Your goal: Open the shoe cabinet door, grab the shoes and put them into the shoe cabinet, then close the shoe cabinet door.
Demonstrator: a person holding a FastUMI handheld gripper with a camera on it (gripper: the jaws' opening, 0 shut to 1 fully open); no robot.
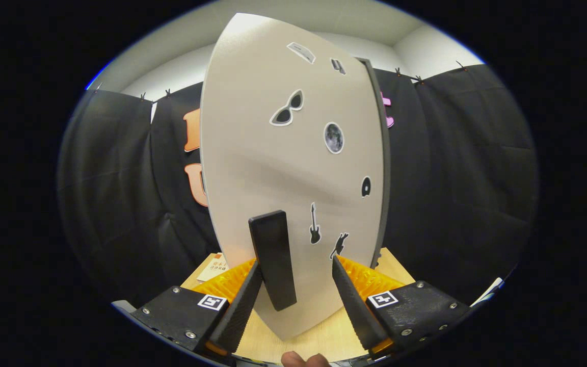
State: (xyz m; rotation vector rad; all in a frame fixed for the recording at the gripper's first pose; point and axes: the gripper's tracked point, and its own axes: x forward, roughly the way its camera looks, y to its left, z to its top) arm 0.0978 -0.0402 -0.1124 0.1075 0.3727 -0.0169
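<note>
Gripper view: beige flat-panel shoe cabinet door [273, 153], dotted with small stickers, stands on pale wood tabletop [324, 339] just ahead. Its black upright bar handle [273, 260] sits between spread fingers of hand-held gripper [296, 278], close to one finger, contact unclear. Cabinet interior hidden behind door

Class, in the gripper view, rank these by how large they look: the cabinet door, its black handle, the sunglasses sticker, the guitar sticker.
1. Cabinet door
2. Black handle, between the open gripper fingers; nearness enlarges it
3. Sunglasses sticker
4. Guitar sticker
</note>
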